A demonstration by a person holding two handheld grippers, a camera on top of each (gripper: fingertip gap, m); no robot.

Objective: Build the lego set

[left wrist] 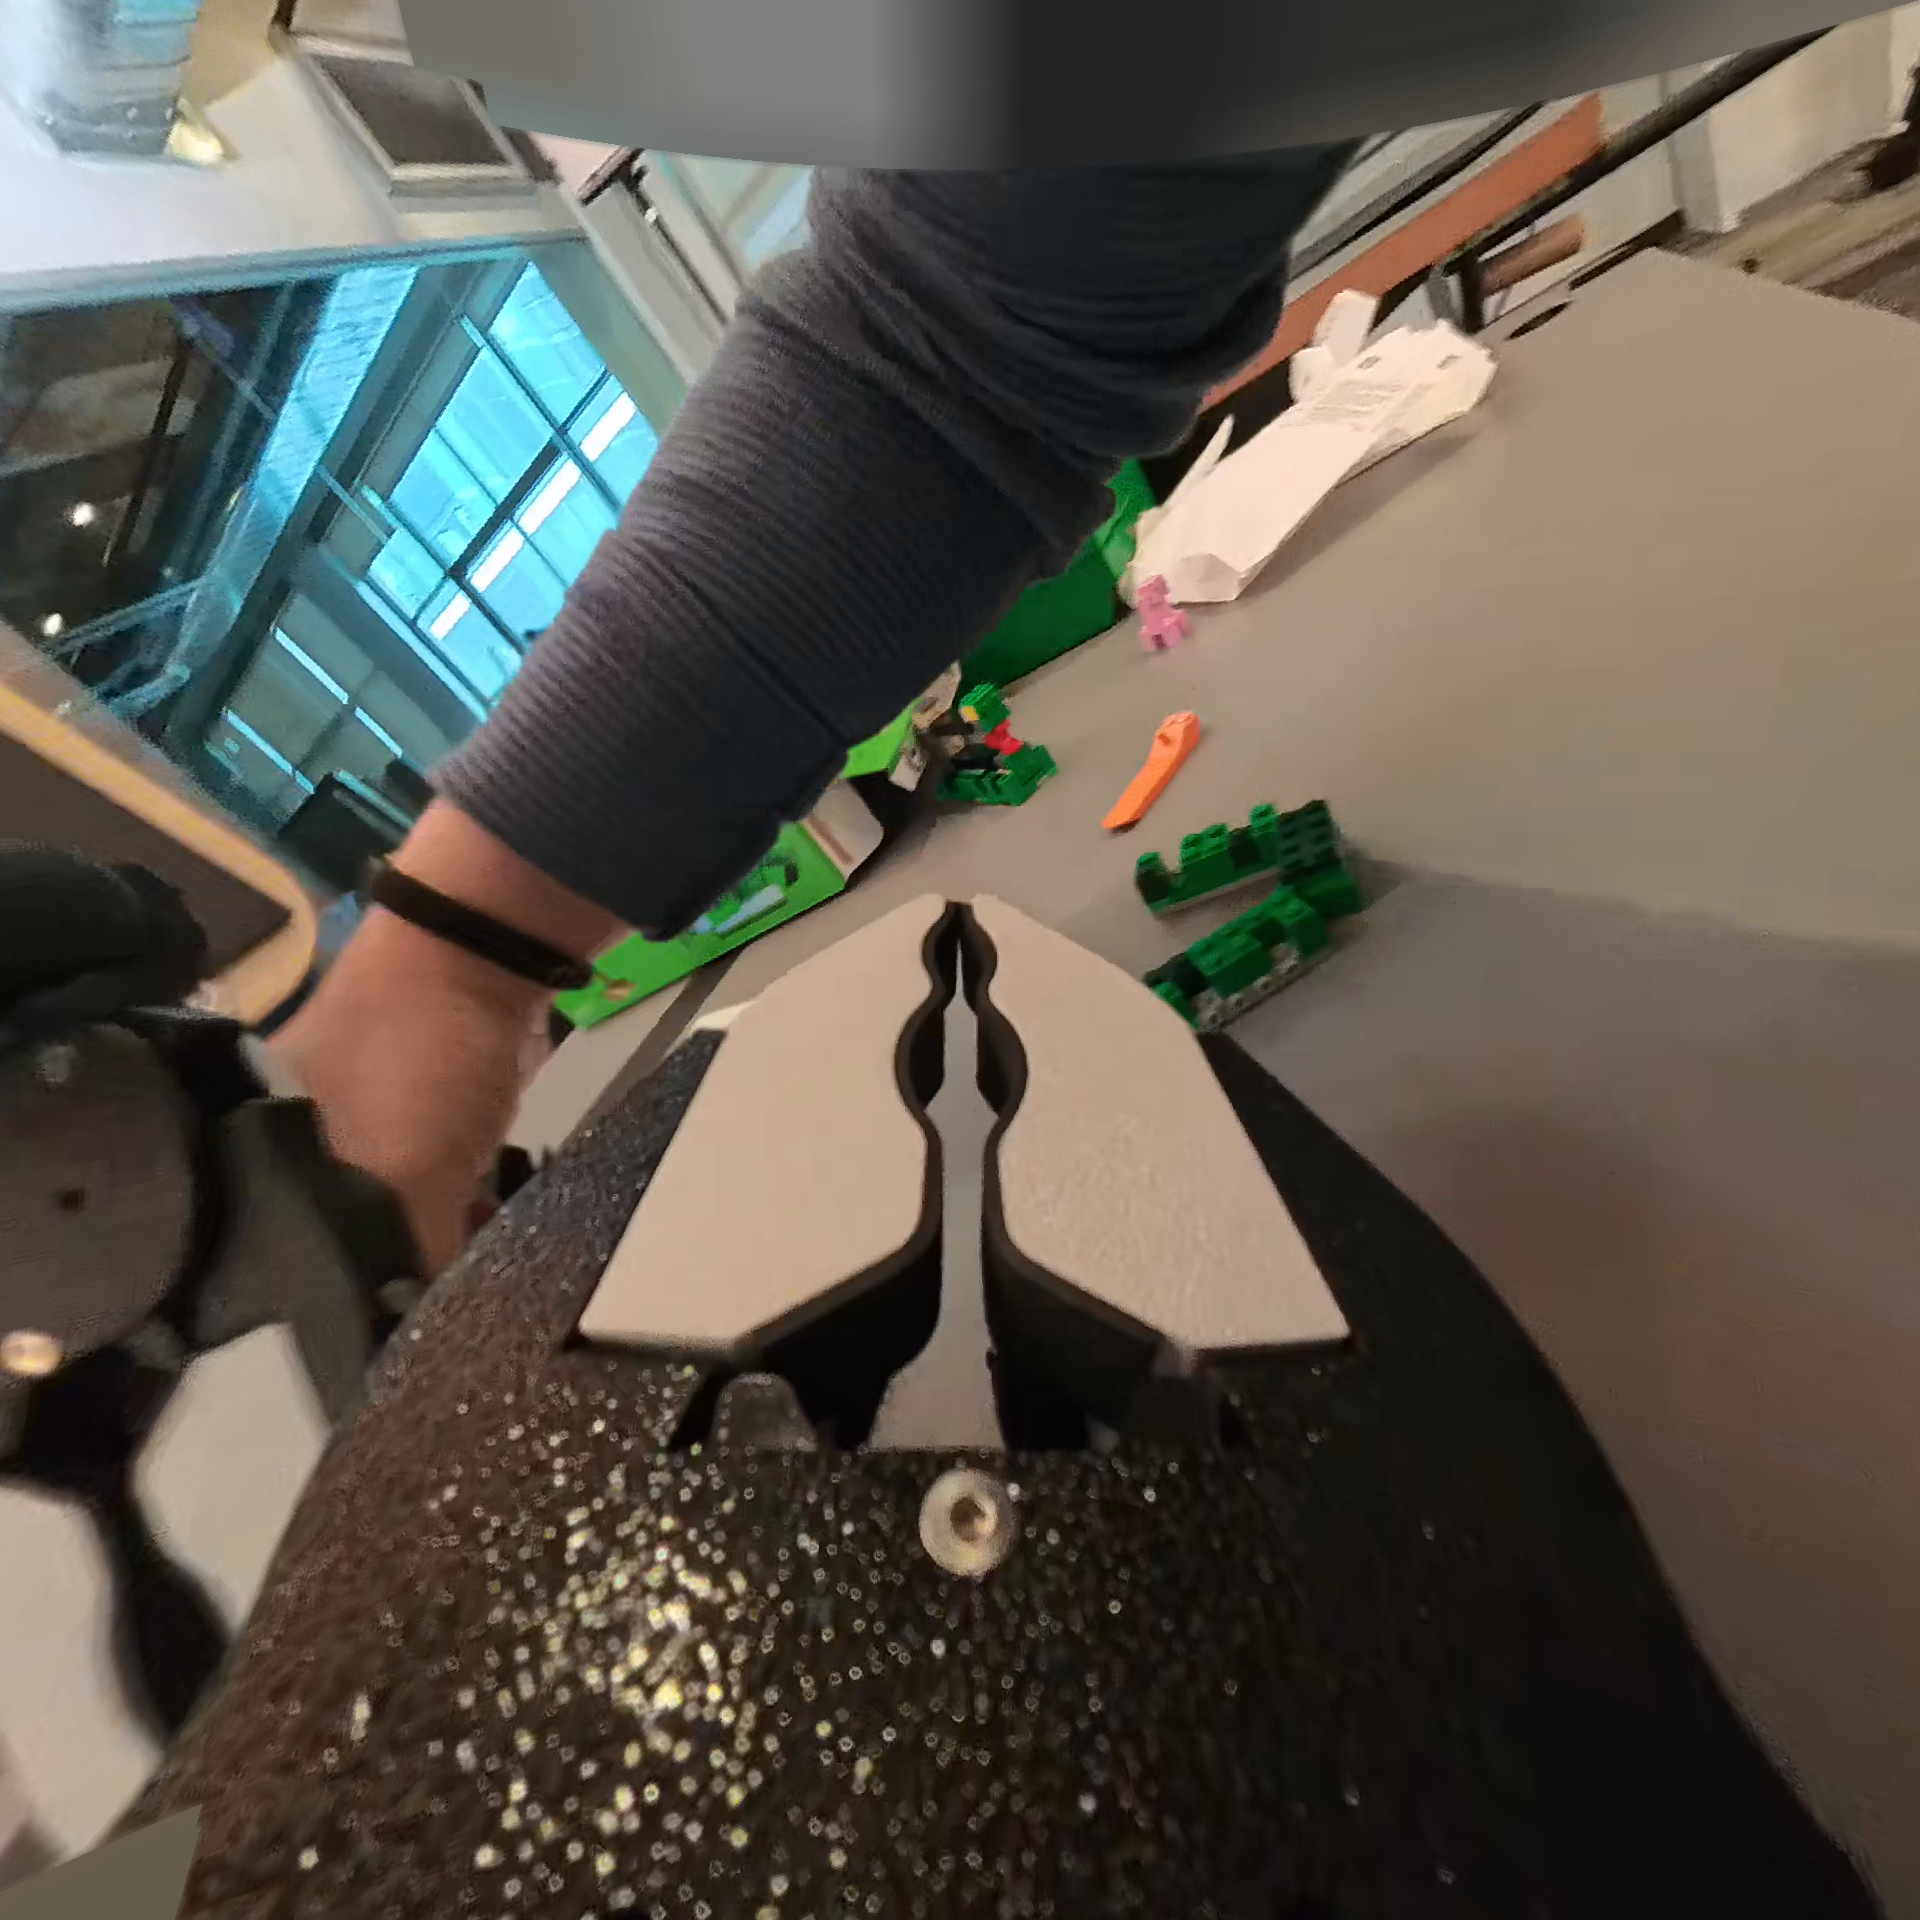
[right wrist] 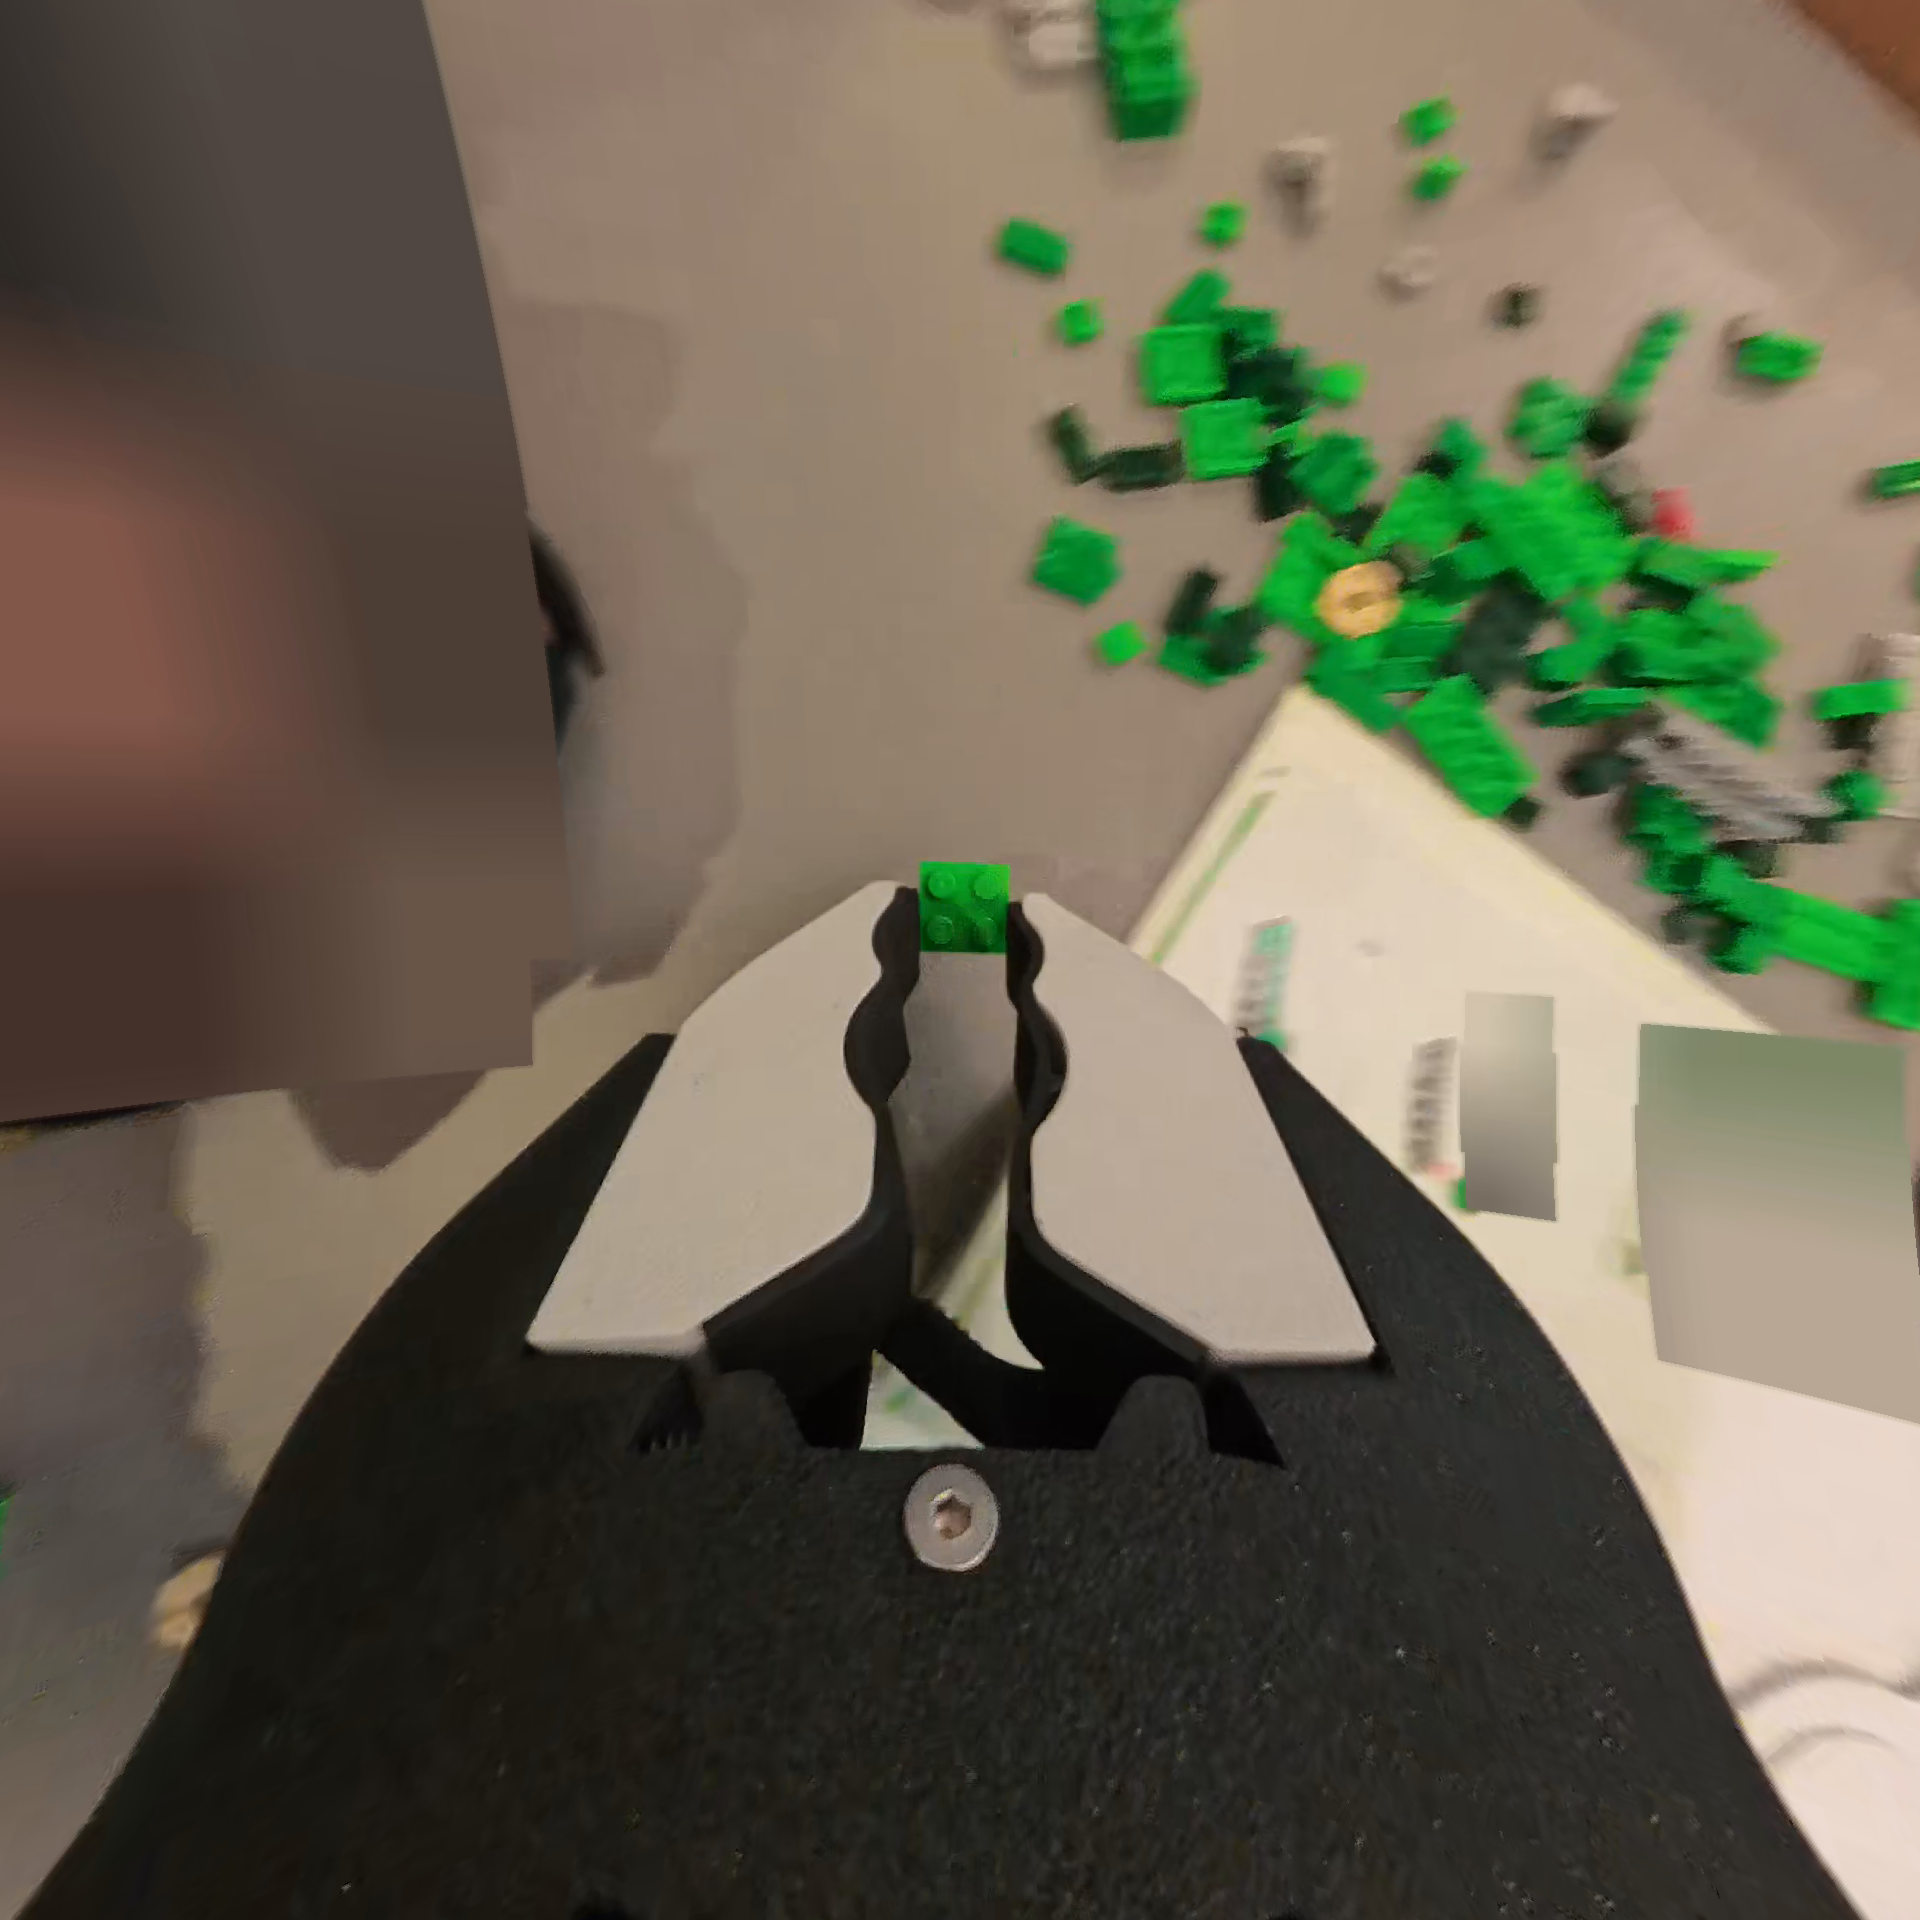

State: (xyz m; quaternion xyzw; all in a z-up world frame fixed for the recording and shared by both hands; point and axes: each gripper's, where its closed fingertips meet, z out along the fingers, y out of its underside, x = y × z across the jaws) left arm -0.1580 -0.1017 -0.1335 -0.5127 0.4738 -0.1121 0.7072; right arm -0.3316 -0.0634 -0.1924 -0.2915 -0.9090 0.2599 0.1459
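My right gripper [right wrist: 964,906] is shut on a small bright green 2x2 plate [right wrist: 964,906], held at the fingertips above the grey table. A blurred heap of loose green and dark green bricks [right wrist: 1538,582] lies to the upper right of it. My left gripper [left wrist: 958,914] is shut and empty, held above the table. Ahead and to its right lie two partly built green brick pieces [left wrist: 1247,904]. A small green model with red and black parts [left wrist: 992,753] stands farther off.
An orange brick separator [left wrist: 1153,769], a pink brick figure [left wrist: 1162,613] and white paper bags [left wrist: 1320,457] lie on the grey table [left wrist: 1610,727]. A green box [left wrist: 727,914] sits under the person's sleeved arm [left wrist: 831,540]. A white instruction booklet [right wrist: 1403,1039] lies right of my right gripper.
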